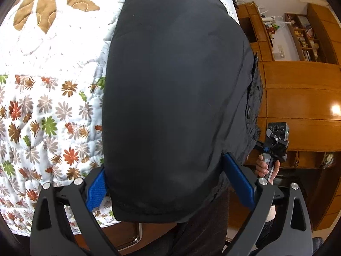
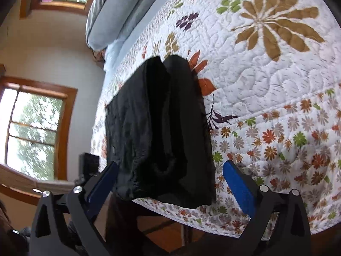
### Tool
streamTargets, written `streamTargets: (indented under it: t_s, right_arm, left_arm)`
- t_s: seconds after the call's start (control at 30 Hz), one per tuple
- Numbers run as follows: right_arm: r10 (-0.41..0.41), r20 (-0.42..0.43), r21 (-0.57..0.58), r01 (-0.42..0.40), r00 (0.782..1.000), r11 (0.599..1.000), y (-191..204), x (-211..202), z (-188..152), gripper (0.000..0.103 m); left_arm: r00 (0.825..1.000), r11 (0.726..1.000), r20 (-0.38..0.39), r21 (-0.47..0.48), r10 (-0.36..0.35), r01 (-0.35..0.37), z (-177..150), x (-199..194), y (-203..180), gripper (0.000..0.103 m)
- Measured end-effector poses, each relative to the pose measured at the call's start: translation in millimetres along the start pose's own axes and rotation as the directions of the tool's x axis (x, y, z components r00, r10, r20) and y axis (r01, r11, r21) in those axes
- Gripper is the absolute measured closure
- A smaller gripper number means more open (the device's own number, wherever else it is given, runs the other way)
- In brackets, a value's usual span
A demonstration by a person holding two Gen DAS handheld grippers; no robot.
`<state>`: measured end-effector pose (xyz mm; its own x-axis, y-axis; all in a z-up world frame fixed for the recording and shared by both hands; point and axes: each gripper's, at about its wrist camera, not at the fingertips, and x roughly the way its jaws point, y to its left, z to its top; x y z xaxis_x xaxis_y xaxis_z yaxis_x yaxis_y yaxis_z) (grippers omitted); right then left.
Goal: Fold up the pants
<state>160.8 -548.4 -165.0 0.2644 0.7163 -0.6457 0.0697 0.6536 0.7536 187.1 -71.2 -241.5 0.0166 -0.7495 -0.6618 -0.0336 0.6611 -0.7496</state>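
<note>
Black pants (image 1: pixel 170 98) lie flat on the floral quilt, one end hanging over the bed's edge. In the right wrist view the pants (image 2: pixel 157 128) lie lengthwise, folded with two layers side by side. My left gripper (image 1: pixel 170 183) is open, its blue pads either side of the pants' near end, not pinching it. My right gripper (image 2: pixel 170 183) is open too, its pads apart around the hanging near end. The right gripper also shows in the left wrist view (image 1: pixel 275 147), held in a hand beside the pants' far side.
The quilted bed cover (image 2: pixel 277 74) spreads to the right of the pants. Grey pillows (image 2: pixel 110 15) lie at the head of the bed. Wooden cabinets and shelves (image 1: pixel 302 93) stand past the bed. Windows (image 2: pixel 32 128) are in the wall.
</note>
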Motion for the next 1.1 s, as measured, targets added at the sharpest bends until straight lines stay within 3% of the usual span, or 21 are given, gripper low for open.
streamTargets:
  t_s: [0.17, 0.37, 0.5, 0.57, 0.63, 0.87, 1.1]
  right_arm:
    - [-0.01, -0.058, -0.013, 0.009, 0.998, 1.0, -2.2, 20.9, 6.7, 0.003]
    - [0.045, -0.102, 0.013, -0.044, 0.994, 0.999, -12.2, 40.0, 9.9, 0.003]
    - [0.061, -0.113, -0.029, -0.065, 0.992, 0.997, -11.7, 40.6, 8.4, 0.003]
    - [0.052, -0.114, -0.059, -0.059, 0.992, 0.997, -8.3, 40.4, 5.8, 0.007]
    - [0.087, -0.111, -0.063, -0.094, 0.99, 0.994, -7.3, 38.5, 1.9, 0.021]
    - [0.08, -0.095, -0.096, -0.089, 0.992, 0.991, 0.6, 43.6, 0.9, 0.034]
    - [0.069, -0.086, -0.136, -0.08, 0.994, 0.987, 8.7, 43.7, 1.0, 0.042]
  left_arm:
    - [1.0, 1.0, -0.015, 0.004, 0.0, 0.0, 0.2, 3.6, -5.6, 0.007]
    - [0.999, 1.0, -0.031, -0.023, -0.02, 0.019, 7.6, 10.2, -2.8, 0.007]
    - [0.999, 0.999, -0.038, -0.02, -0.032, 0.031, 8.9, 12.3, -5.2, 0.007]
    - [0.998, 0.999, -0.04, -0.012, -0.043, 0.042, 10.0, 10.8, -9.6, 0.007]
    - [0.998, 0.999, -0.039, 0.004, -0.047, 0.047, 10.1, 6.8, -7.1, 0.007]
    - [0.999, 0.999, -0.029, 0.014, -0.042, 0.042, 18.4, 11.8, -4.7, 0.007]
    - [0.999, 0.999, -0.028, 0.029, -0.045, 0.045, 21.8, 11.6, -1.8, 0.02]
